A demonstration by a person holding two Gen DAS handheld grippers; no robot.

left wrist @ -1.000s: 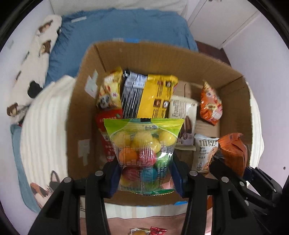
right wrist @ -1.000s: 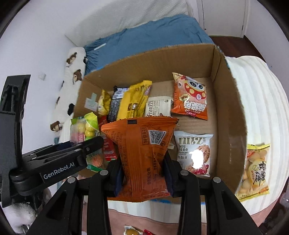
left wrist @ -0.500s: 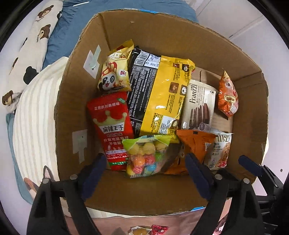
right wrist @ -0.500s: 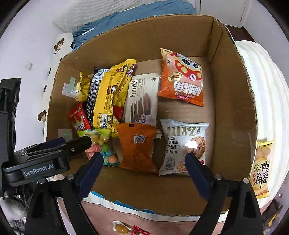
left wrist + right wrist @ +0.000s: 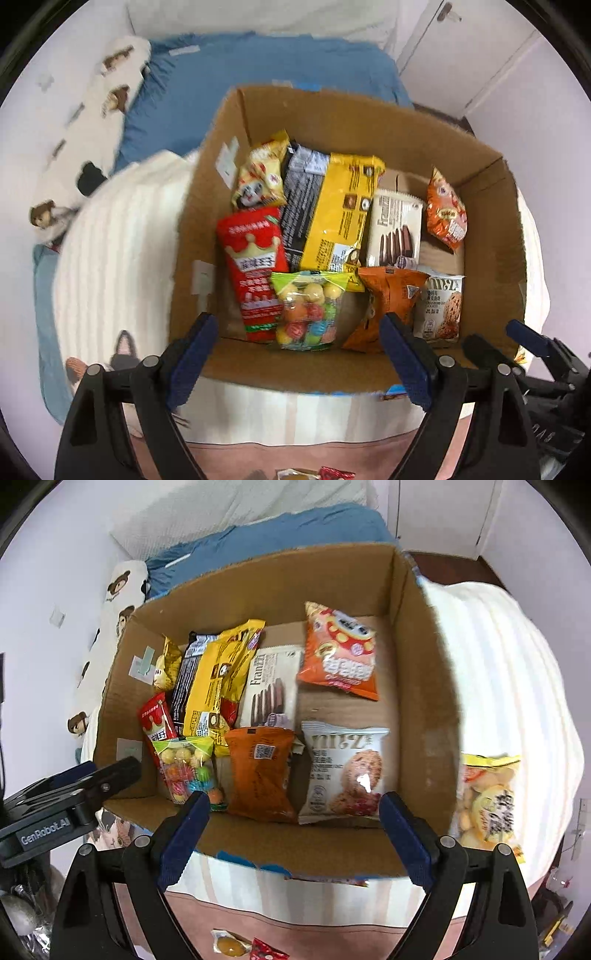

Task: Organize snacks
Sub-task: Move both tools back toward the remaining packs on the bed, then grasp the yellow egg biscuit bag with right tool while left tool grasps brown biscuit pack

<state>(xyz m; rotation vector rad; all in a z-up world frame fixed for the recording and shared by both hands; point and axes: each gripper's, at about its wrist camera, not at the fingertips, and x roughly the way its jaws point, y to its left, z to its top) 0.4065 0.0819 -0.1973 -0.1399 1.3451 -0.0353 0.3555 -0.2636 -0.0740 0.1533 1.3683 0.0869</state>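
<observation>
Both claws, left claw and right claw, are released and empty. Ahead of them lies the cardboard box. To the right claw's right, outside the box, lies the yellow biscuit bag, long axis pointing away; the right claw is nearer.

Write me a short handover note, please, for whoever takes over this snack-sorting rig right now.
Left claw: open, empty, at the cardboard box's near edge.
Right claw: open, empty, beside it.
In the box: candy-ball bag, dark orange packet, cookie pack along the near wall; other snacks behind.
Left: yellow biscuit bag on the striped cover right of the box, small wrapped candies below the near edge.
</observation>
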